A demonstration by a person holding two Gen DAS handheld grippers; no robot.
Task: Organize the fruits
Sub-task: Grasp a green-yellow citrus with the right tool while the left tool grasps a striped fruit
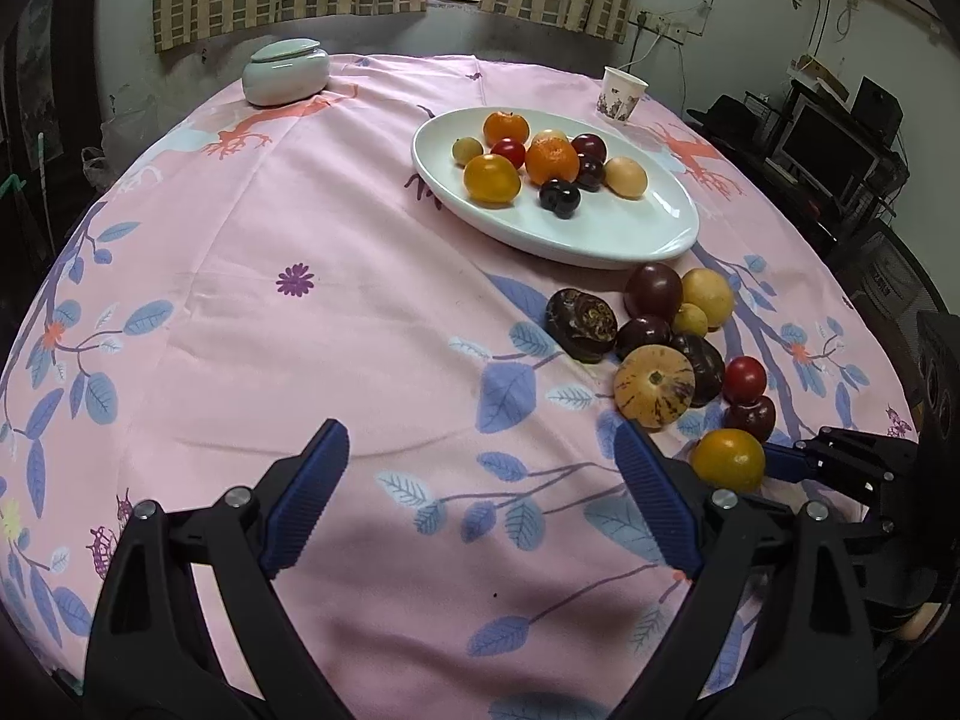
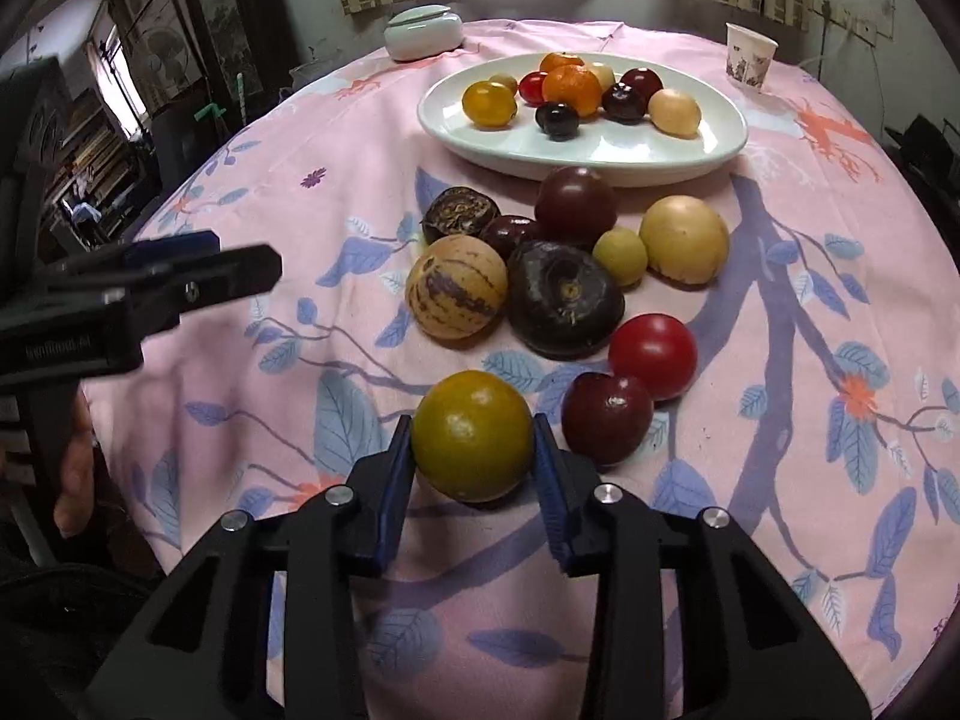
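Note:
My right gripper is shut on a yellow-orange fruit, low over the pink tablecloth; the fruit also shows in the left wrist view. Beyond it lies a pile of loose fruits: a dark red plum, a red tomato, a dark purple fruit and a striped yellow melon. A white oval plate behind holds several fruits. My left gripper is open and empty over bare cloth, left of the pile.
A pale lidded jar and a paper cup stand at the table's far edge. Desks and monitors are off to the right. The left gripper shows at the left in the right wrist view.

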